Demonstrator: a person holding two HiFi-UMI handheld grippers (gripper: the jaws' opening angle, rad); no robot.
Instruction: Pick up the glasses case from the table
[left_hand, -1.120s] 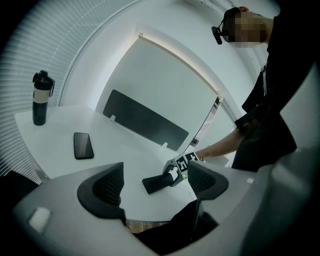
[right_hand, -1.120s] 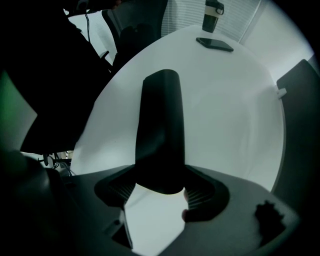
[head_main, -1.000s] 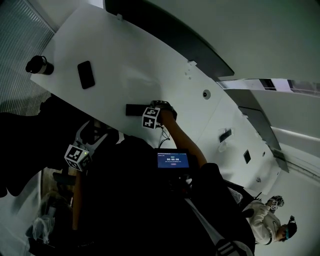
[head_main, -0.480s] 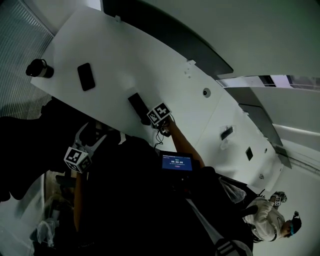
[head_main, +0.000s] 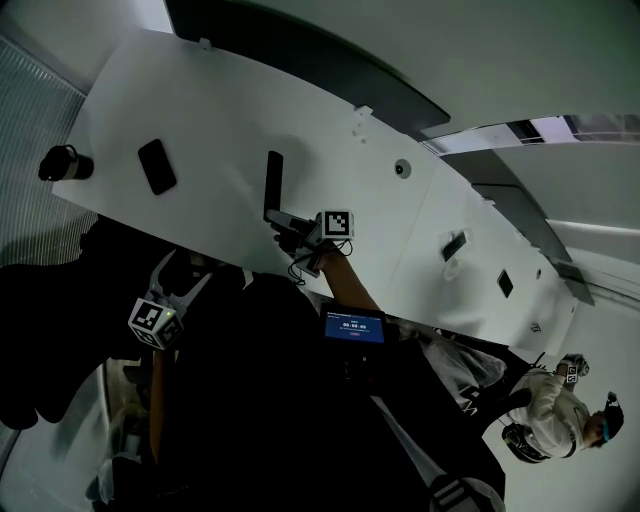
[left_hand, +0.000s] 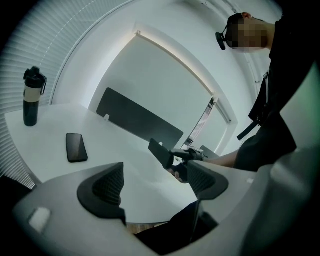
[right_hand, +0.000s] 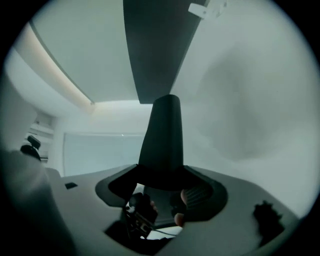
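Right gripper (head_main: 284, 222) is clamped on one end of the dark glasses case (head_main: 273, 185). In the right gripper view the case (right_hand: 162, 145) sits between the pads and sticks out straight ahead. The case is to the right of the phone (head_main: 156, 166) and well apart from it. In the left gripper view it (left_hand: 161, 153) looks clear of the white table (head_main: 220, 120), tilted, so the pick looks done or nearly done.

Left gripper (left_hand: 157, 182) has its jaws apart with nothing between them. It is held low on the near side of the phone (left_hand: 76, 147), by the table edge. A water bottle (head_main: 65, 162) stands on the far side of the phone from the case.

Risks:
- The bite is only on the end of the case, so most of its length overhangs. It could pivot in the pads or slip out if it is swung fast.
- A hard, smooth shell plus a loosened squeeze would mean a drop onto the table.
- The phone and bottle are too far away to be hit.
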